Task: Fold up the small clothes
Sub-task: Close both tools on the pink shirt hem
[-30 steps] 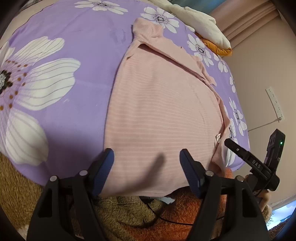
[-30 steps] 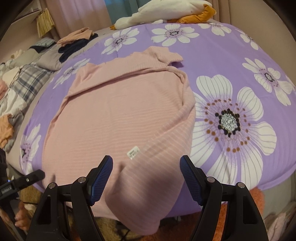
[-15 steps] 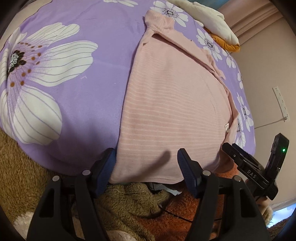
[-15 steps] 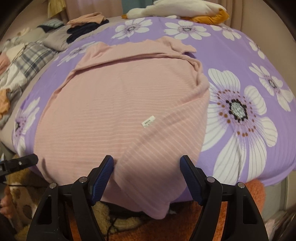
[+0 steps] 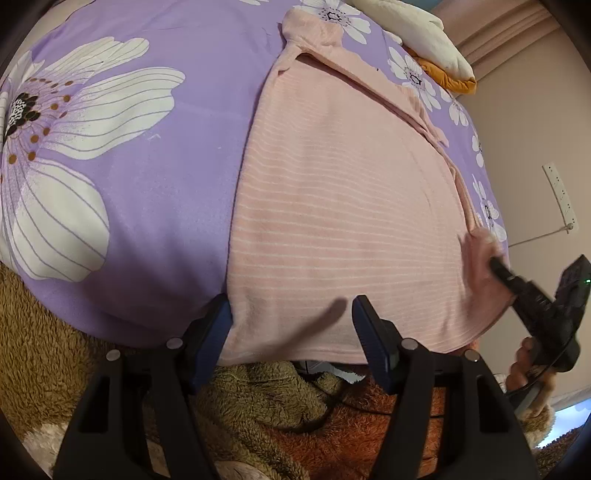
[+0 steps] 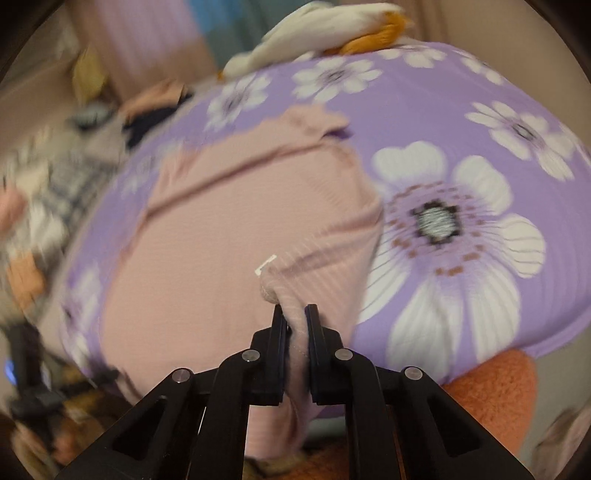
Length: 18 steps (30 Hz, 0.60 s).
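A pink striped garment (image 5: 343,206) lies spread on the purple flowered bedspread (image 5: 147,155), its hem hanging over the near edge. My left gripper (image 5: 291,314) is open, its fingers astride the hem's near left corner without closing on it. My right gripper (image 6: 295,317) is shut on the garment's (image 6: 229,236) near right corner, fabric bunched between the pads, a white label (image 6: 266,264) just beyond. The right gripper also shows in the left wrist view (image 5: 532,295) at the garment's right edge.
A cream and orange pile (image 6: 332,29) lies at the far end of the bed. Other clothes (image 6: 55,192) lie blurred to the left. Brown and orange fleece blankets (image 5: 258,406) lie below the bed's near edge. A wall socket (image 5: 557,192) is on the right.
My right gripper has shut on the garment's near right corner and bunched it up. My left gripper has moved closer to the hem and stays open.
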Motion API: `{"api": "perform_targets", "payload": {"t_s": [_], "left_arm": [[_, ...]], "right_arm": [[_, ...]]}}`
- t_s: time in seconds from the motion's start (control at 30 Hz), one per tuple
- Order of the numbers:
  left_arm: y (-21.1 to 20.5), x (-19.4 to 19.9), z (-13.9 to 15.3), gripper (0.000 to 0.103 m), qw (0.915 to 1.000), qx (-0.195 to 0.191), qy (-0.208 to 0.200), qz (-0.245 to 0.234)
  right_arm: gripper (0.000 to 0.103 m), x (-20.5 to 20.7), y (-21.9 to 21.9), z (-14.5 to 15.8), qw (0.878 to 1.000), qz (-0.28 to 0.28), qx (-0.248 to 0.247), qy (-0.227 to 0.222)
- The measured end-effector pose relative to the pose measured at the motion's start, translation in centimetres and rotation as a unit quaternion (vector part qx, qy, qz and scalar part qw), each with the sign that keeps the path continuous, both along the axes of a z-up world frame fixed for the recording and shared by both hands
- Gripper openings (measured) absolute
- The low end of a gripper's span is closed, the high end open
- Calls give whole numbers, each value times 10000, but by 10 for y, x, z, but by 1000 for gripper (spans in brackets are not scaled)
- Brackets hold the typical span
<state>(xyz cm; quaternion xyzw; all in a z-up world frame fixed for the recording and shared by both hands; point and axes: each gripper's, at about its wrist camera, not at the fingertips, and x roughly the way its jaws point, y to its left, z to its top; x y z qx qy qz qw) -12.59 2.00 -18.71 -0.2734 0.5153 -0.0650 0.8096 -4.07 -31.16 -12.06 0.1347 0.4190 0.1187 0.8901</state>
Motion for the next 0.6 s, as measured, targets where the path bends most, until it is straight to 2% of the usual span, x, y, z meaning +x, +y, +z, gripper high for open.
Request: {"api": "perform_targets", "payload": {"t_s": [0.1,0.23,0.37,0.43,0.47,0.5,0.57,0.6], "left_arm": [[-2,0,-2,65,10000,-50,38,-56],[-9,1,-13,64,9991,-290,241,-185],[-13,3,-20,50,9983,-403,356,-218],[-13,3,-18,41,9987,-301,350,-199],[-13,2,-18,33,9989,-265,351,-186],[-11,2,-18,21,9989,-284,342,-163],[-8,-1,-14,9,9986,-437,269,-136],[-7,-2,-11,8,9986,-479,209,-128]], "right_arm": [[11,-6,-25,5,9984,-545,117,-69],[11,-11,-44,-10,9956,-827,329,275],[11,-13,-46,-27,9934,-867,424,625],[11,-15,-50,-31,9917,-920,541,717],[11,-15,-53,-31,9907,-990,583,732],[11,-17,-57,-29,9900,-1068,595,707],[11,-21,-62,-22,9894,-1202,532,620],[11,-22,-63,-20,9895,-1224,512,567]]}}
